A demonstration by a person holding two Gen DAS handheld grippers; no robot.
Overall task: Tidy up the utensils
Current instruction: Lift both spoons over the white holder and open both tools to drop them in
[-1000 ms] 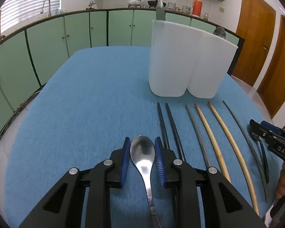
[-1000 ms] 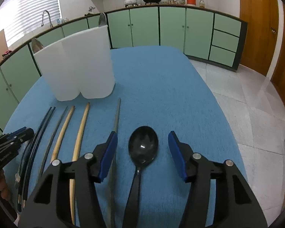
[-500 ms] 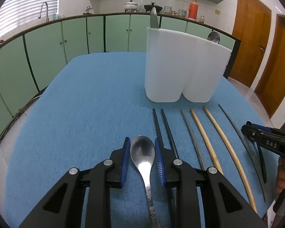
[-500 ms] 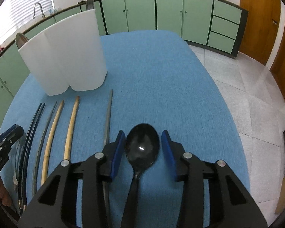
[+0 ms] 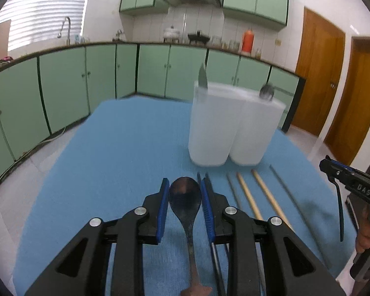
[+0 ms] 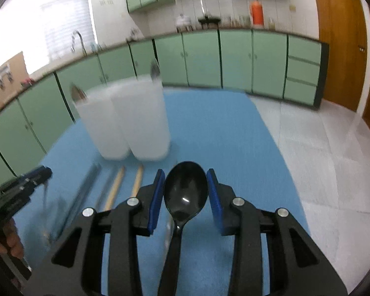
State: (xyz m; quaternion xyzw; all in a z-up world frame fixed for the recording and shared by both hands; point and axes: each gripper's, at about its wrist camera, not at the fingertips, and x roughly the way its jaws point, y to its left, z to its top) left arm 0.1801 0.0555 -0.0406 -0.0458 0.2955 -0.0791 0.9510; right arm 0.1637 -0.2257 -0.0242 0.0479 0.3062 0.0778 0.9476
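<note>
My left tongs [image 5: 185, 197] pinch a metal spoon [image 5: 186, 199] by its bowl, lifted off the blue desk [image 5: 116, 153] short of the white two-compartment plastic holder [image 5: 234, 128]. My right tongs [image 6: 185, 192], jaws just closed, grip a black plastic spoon [image 6: 185, 185], right of that holder, ready for dropping in.

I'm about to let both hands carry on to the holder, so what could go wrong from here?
1. Each gripper pinches only its spoon's bowl: the left gripper on the metal spoon, the right gripper on the black spoon. The long handles hang free, so either spoon may pivot or slip.
2. The white holder already has utensils sticking up; an incoming spoon may catch on them.
3. Both hands head for one holder and may collide.
</note>
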